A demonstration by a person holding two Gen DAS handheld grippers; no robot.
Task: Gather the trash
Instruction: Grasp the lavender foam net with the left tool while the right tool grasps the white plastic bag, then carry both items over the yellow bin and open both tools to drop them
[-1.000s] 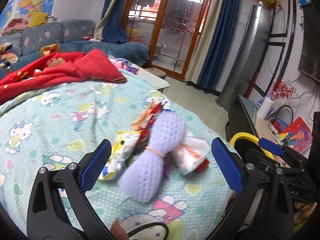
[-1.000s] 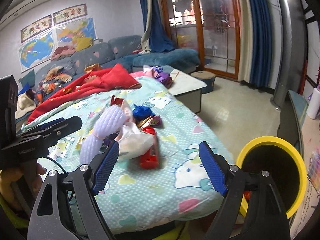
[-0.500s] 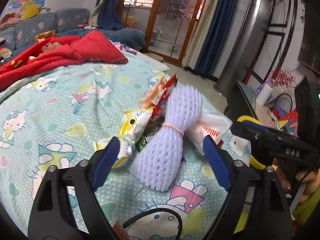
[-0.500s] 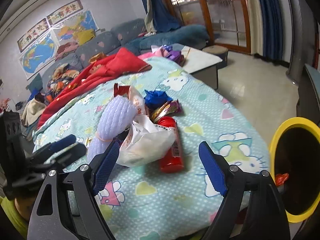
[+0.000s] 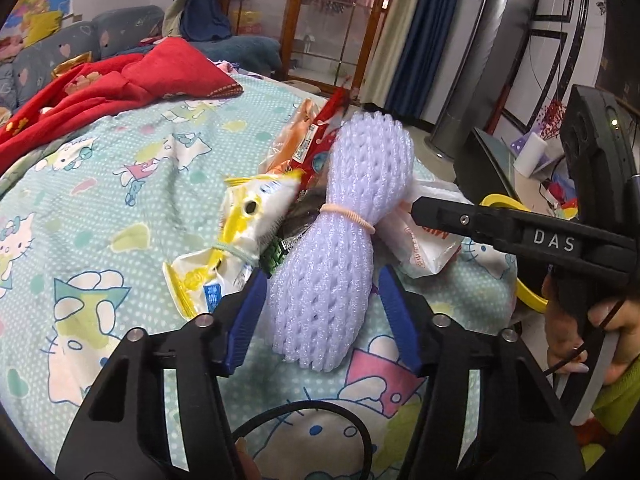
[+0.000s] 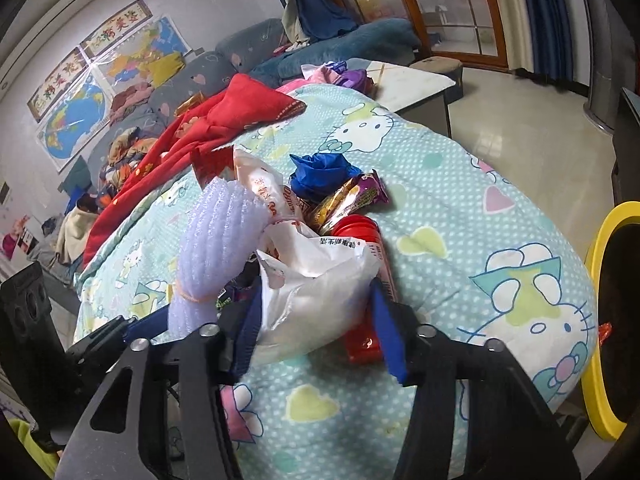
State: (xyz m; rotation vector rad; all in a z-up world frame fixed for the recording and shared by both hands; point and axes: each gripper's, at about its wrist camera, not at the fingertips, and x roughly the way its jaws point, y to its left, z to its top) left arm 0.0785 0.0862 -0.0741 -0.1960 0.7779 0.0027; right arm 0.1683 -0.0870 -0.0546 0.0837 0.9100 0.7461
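A pile of trash lies on the Hello Kitty bedspread (image 5: 120, 184). A lilac foam net bundle (image 5: 344, 232) tied with a rubber band lies between the fingers of my left gripper (image 5: 320, 312), which is open around its near end. A yellow-white snack wrapper (image 5: 240, 232) lies to its left. In the right wrist view my right gripper (image 6: 316, 328) is open around a white plastic bag (image 6: 316, 280), with a red can (image 6: 360, 240) beside it. The foam bundle (image 6: 216, 248) also shows there. A yellow-rimmed bin (image 6: 608, 320) stands at the right.
A red blanket (image 5: 120, 80) lies at the far side of the bed. A blue crumpled wrapper (image 6: 320, 172) and a gold-purple wrapper (image 6: 352, 196) lie behind the can. A sofa (image 6: 248, 52), a low table (image 6: 412, 80) and tiled floor (image 6: 520, 128) lie beyond.
Both grippers have moved forward to the pile and narrowed. The left now straddles the foam bundle, the right straddles the white bag.
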